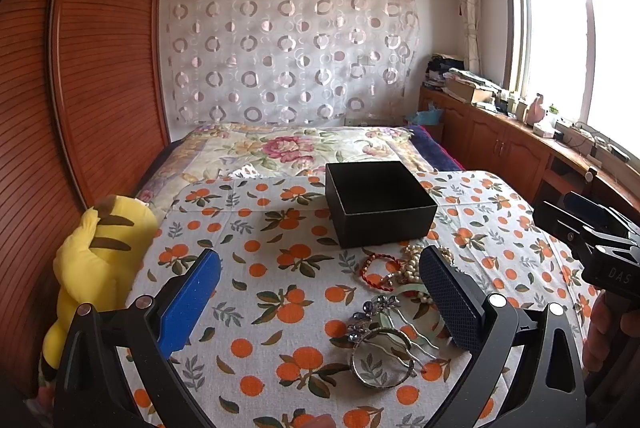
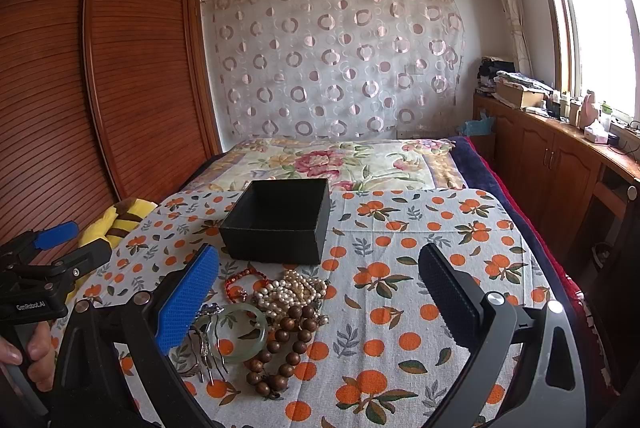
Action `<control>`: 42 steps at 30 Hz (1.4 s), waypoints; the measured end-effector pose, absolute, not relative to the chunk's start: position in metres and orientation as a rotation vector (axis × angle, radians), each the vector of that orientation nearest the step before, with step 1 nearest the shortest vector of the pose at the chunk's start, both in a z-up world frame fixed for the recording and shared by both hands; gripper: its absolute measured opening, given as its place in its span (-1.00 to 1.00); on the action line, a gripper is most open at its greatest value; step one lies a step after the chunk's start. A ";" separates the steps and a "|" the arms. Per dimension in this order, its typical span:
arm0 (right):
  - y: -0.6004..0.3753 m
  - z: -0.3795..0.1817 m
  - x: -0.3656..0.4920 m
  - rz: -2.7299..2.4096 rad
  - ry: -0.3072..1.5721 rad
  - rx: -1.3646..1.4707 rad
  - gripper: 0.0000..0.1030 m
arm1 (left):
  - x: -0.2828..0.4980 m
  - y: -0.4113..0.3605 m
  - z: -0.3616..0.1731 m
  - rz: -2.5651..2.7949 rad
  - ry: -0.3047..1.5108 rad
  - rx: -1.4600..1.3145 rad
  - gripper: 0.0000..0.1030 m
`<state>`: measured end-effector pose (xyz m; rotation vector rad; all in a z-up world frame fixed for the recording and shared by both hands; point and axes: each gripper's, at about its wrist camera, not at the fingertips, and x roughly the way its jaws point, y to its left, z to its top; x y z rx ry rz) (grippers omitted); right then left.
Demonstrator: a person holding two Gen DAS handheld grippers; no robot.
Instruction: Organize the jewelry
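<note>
The step in hand looks like the first pick: nothing is gripped, and the open black square cardboard box [image 2: 276, 226] appears empty as far as its interior shows. To do it well, take one loose piece from the edge of the heap rather than the tangle in the middle. The pale green jade bangle [image 2: 245, 332] and the dark wooden bead bracelet [image 2: 286, 342] lie at the near side and offer a firm rim or strand to pinch. The cream pearl strands [image 2: 290, 292] are knotted together and would likely drag neighbours along. The red cord bracelet [image 2: 240, 282], the silver bangle [image 1: 380, 360] and the purple flowered hair comb [image 1: 380, 312] also lie in the pile, just in front of the box on the orange-print cloth [image 2: 400, 268].

The left gripper [image 1: 320, 300] hovers low over the cloth, pads spread wide, with the heap at its 3 o'clock, partly behind the right finger. The right gripper [image 2: 320, 304] is likewise spread wide and holds nothing, the heap at about 9 o'clock, by its blue pad [image 2: 188, 304]. Both point toward the box at 12 o'clock.
</note>
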<state>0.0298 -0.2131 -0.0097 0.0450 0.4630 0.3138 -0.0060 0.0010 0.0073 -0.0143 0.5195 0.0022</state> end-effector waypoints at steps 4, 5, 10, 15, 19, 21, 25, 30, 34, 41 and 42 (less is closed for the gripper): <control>-0.212 -0.012 0.031 0.315 0.462 0.045 0.95 | -0.007 0.001 0.008 0.001 0.519 -0.014 0.87; -0.213 -0.011 0.031 0.315 0.462 0.046 0.95 | -0.006 0.001 0.007 0.002 0.519 -0.014 0.87; -0.212 -0.011 0.031 0.316 0.461 0.046 0.95 | -0.007 0.001 0.008 0.003 0.517 -0.014 0.87; -0.212 -0.011 0.031 0.315 0.461 0.047 0.95 | -0.007 0.001 0.007 0.004 0.517 -0.014 0.87; -0.212 -0.010 0.030 0.315 0.460 0.048 0.95 | -0.007 0.001 0.008 0.003 0.515 -0.015 0.87; -0.213 -0.010 0.030 0.316 0.460 0.048 0.95 | -0.007 0.001 0.008 0.001 0.515 -0.016 0.87; -0.213 -0.010 0.030 0.315 0.459 0.048 0.95 | -0.007 0.001 0.009 0.002 0.516 -0.015 0.87; -0.213 -0.011 0.030 0.316 0.459 0.049 0.95 | -0.007 0.001 0.009 0.002 0.516 -0.016 0.87; -0.212 -0.010 0.032 0.316 0.459 0.051 0.95 | -0.007 0.001 0.008 0.002 0.521 -0.020 0.87; -0.205 -0.002 0.028 0.323 0.468 0.037 0.95 | -0.001 0.001 -0.006 -0.005 0.570 -0.017 0.87; -0.204 -0.004 0.029 0.323 0.472 0.028 0.95 | 0.001 0.002 -0.009 -0.010 0.582 -0.019 0.87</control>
